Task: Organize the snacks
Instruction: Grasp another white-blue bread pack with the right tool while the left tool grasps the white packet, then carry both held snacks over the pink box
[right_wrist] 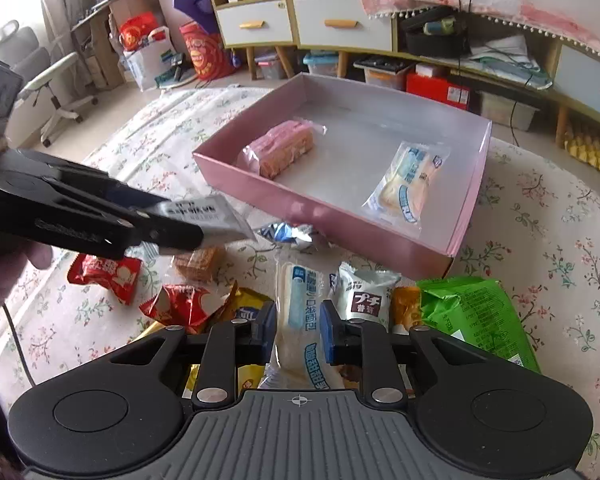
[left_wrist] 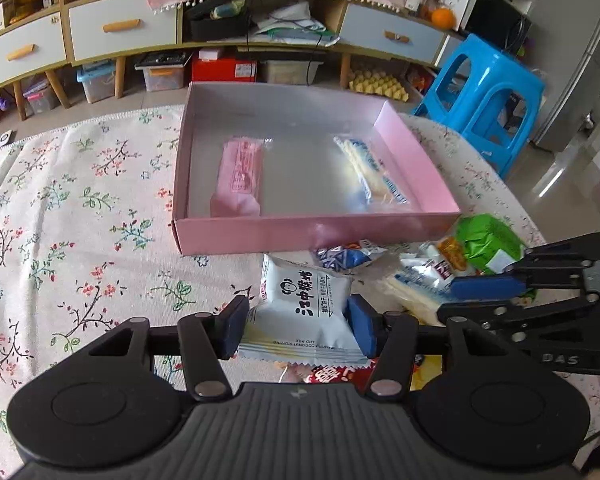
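In the left wrist view my left gripper is shut on a white snack packet with black lettering, held a little above the flowered cloth in front of the pink box. My right gripper is shut on a long white-and-blue bread packet, near the loose snack pile. The box holds a pink wafer pack on its left side and a blue-and-white bread pack on its right. The right wrist view also shows the left gripper with its white packet, to the left of the box.
Loose snacks lie before the box: a green bag, a small white pack, red packs, an orange wafer and a blue-silver pack. A blue stool and a drawer cabinet stand beyond the table.
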Motion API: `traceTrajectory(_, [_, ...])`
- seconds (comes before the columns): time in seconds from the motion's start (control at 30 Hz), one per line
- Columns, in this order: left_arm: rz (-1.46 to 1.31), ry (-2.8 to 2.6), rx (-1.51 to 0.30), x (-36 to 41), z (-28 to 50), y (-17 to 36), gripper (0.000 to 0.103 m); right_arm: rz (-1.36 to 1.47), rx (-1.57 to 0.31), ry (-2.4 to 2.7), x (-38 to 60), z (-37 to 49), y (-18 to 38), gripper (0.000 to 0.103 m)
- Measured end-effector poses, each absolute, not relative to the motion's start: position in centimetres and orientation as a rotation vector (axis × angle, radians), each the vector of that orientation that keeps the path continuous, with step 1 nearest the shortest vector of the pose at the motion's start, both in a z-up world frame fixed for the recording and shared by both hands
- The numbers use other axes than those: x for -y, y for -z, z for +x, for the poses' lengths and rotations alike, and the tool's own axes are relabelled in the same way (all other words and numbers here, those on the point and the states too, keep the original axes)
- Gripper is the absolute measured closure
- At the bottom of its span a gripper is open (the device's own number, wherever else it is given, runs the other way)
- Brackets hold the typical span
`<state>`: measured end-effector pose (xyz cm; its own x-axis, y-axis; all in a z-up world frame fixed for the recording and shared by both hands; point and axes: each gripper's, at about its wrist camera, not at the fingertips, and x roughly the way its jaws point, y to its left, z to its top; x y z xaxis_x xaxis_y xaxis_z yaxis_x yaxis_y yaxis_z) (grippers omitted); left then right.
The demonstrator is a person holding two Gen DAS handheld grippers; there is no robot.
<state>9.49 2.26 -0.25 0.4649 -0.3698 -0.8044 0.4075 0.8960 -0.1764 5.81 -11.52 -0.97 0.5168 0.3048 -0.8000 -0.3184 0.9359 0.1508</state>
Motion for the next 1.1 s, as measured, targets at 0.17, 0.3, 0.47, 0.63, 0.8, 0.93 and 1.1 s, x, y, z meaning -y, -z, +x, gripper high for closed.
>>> traceTrajectory(0.17, [0.023,0.447,-1.019,-2.4,9.9,0.7,0.052,-0.054,-0.999,-0.379,10.8,5.8,1.6,0.068])
traceTrajectory(0.3, [0.000,0.428,-1.040,-2.7,10.0,0.8,0.052,-0.053,-1.038,-0.369,10.4,6.0,2.5,0.068])
traceTrajectory(0.47, [-0.011,0.431,-1.035,-3.1,9.8,0.4,0.052,0.080,-1.081,-0.354,11.3,7.2,3.1,0.068])
traceTrajectory(0.63, [-0.040,0.441,-1.027,-3.2,9.9,-0.2,0.052,0.211,-1.102,-0.343,12.6,7.7,3.6,0.078])
traceTrajectory(0.8, [-0.110,0.457,-0.993,-3.1,10.0,-1.5,0.052,0.358,-1.103,-0.327,13.8,7.9,2.5,0.080])
traceTrajectory(0.93, [-0.201,0.483,-0.950,-3.2,10.5,-2.2,0.052,0.454,-1.051,-0.347,14.4,8.1,0.4,0.080])
traceTrajectory(1.1, [-0.260,0.462,-0.906,-3.3,12.2,-2.2,0.052,0.576,-0.998,-0.316,16.0,9.3,-1.1,0.080])
